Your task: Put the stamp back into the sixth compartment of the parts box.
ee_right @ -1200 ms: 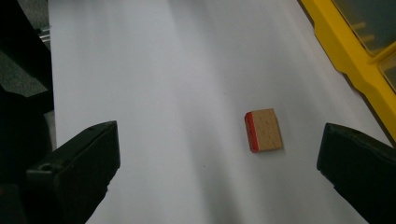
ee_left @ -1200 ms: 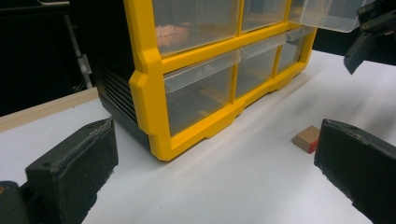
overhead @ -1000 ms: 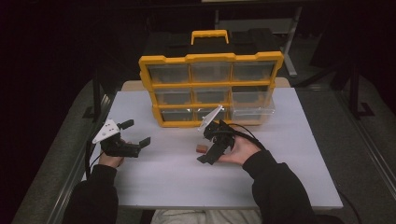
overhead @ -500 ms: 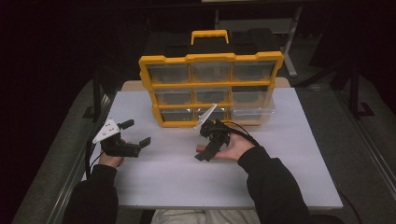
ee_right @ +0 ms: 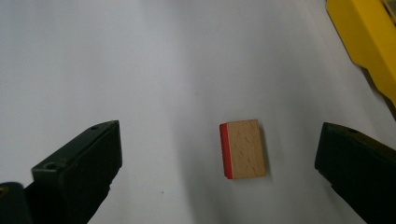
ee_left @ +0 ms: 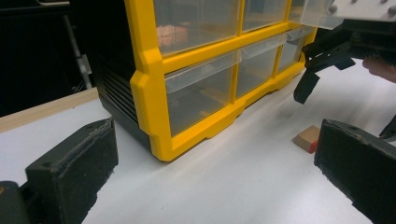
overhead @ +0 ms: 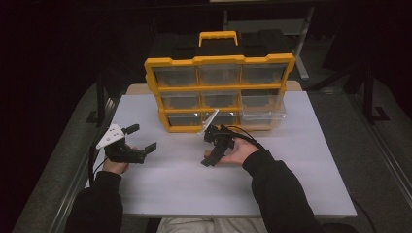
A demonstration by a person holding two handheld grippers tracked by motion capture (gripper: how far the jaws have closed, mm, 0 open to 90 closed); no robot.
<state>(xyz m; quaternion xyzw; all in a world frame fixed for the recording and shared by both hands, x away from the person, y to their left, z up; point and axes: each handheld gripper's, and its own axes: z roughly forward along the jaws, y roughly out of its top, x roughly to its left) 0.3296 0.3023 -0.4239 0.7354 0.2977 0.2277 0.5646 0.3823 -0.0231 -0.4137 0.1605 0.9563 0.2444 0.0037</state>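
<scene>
Where the white table (overhead: 160, 194) lies bare in front of the drawer cabinet, a small wooden block (ee_right: 243, 148) rests flat, one narrow edge painted red. In the right gripper view it sits between the two black jaws, nearer the right-hand one, touching neither, with nothing else on the surface around it. The left gripper view shows the same block (ee_left: 307, 138) partly hidden behind that gripper's right-hand jaw, just in front of the cabinet's lower yellow edge.

The right gripper (overhead: 213, 151) hangs over the block with its jaws spread wide and nothing between them but the block lying on the table. In the high view the right hand (overhead: 238, 153) rests low on the table just before the cabinet's bottom row, palm turned partly up, the dark sleeve coming in from the bottom right; the gripper's grey plate tilts up toward the cabinet and its cable loops over the wrist.

The left gripper (overhead: 142, 140) is well apart, at the table's left side, jaws likewise spread and empty, pointing across toward the cabinet. The left hand (overhead: 116, 162) grips it from below near the table's edge.

The cabinet (overhead: 218, 92) stands upright at the back of the table, a yellow frame with a black body, a yellow handle on top and three rows of clear drawers. The bottom-right drawer (overhead: 262, 110) stands pulled out a little from the frame.
</scene>
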